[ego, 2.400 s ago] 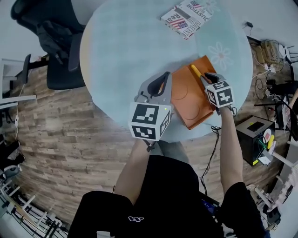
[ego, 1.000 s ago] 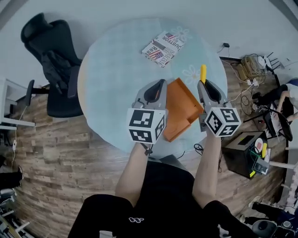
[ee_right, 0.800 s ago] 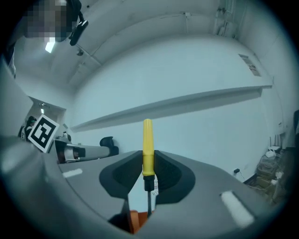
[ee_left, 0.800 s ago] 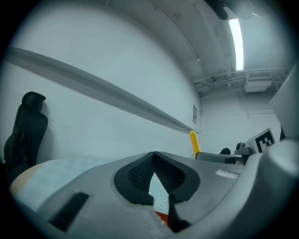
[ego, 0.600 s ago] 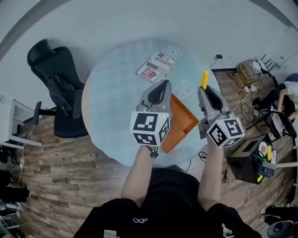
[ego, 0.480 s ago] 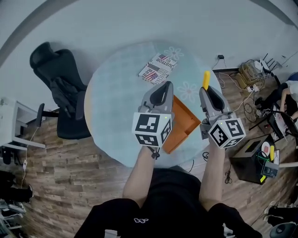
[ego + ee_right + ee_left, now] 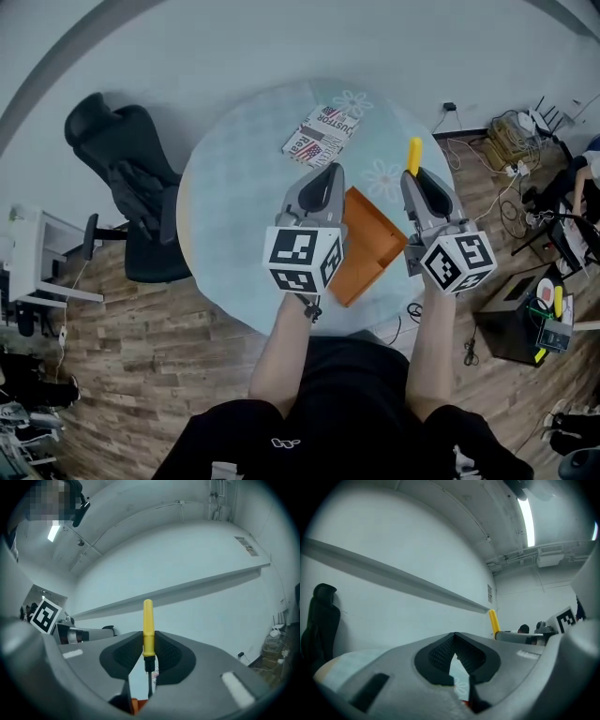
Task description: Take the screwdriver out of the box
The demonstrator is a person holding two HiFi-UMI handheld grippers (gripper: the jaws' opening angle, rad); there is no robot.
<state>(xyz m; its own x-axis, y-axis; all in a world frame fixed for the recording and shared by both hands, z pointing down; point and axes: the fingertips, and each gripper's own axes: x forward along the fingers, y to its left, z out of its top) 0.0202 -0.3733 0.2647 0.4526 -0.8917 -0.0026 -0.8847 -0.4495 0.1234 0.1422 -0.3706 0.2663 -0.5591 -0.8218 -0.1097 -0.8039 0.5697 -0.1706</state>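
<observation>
In the right gripper view a screwdriver [image 7: 148, 630] stands upright, its yellow handle pinched between the pads and its dark shaft pointing down. My right gripper [image 7: 148, 641] is shut on it. From the head view the handle of the screwdriver [image 7: 413, 155] pokes out past the right gripper [image 7: 418, 180], held high above the table's right side. The open orange box [image 7: 373, 246] lies on the round pale-blue table [image 7: 234, 187] below, between both grippers. My left gripper [image 7: 327, 175] hovers over the box's left edge. Its jaws [image 7: 454, 639] meet at the tips with nothing between them.
A printed magazine [image 7: 323, 131] lies at the table's far side. A black office chair [image 7: 127, 187] stands to the left. On the wooden floor to the right are a black case [image 7: 520, 314] and a tangle of cables [image 7: 516, 131].
Both grippers have risen from the box. The screwdriver, which lay in the box with the right gripper at it, has come up and out with that gripper. Little has moved in the last half second.
</observation>
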